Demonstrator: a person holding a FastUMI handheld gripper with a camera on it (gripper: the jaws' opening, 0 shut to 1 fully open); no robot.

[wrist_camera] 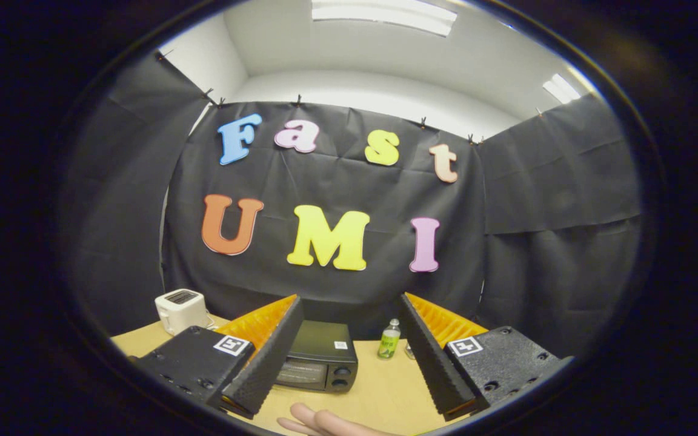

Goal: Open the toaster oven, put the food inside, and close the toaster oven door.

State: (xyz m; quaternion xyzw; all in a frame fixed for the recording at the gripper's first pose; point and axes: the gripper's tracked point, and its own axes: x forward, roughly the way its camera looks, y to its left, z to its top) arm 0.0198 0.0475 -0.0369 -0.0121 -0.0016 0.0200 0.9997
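Observation:
A black toaster oven [320, 363] stands on the wooden table [385, 387], its glass door closed, partly hidden behind my left finger. My gripper [349, 306] is held high above the table, open wide, with nothing between its fingers. The oven lies beyond and below the fingers, nearer the left one.
A white toaster [180, 309] sits at the table's back left. A small green bottle [389, 340] stands right of the oven, near the black cloth wall. A person's fingers [319, 421] rest on the table in front of the oven.

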